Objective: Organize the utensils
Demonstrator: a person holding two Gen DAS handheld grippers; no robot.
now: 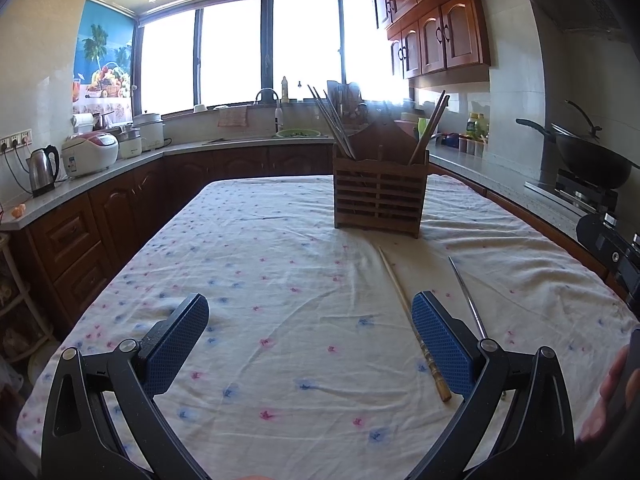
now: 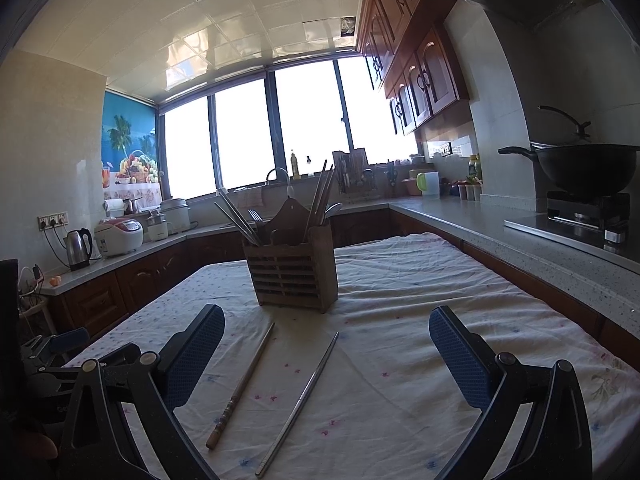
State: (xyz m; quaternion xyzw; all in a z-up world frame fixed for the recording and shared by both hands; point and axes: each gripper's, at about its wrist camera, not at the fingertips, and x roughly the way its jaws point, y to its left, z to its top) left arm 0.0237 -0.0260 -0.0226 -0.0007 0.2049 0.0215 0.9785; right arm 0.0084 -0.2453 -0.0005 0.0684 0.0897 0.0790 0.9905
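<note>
A slatted wooden utensil holder stands mid-table with several chopsticks and a fork in it. On the cloth before it lie two loose chopsticks: a wooden one and a metal one. My left gripper hovers open over bare cloth, its right finger just in front of the wooden chopstick. Above both chopsticks my right gripper is open with nothing held.
The table wears a white floral cloth. Counters ring it: kettle and rice cooker on the left, sink at the back, wok on a stove at the right. A hand shows at the right edge.
</note>
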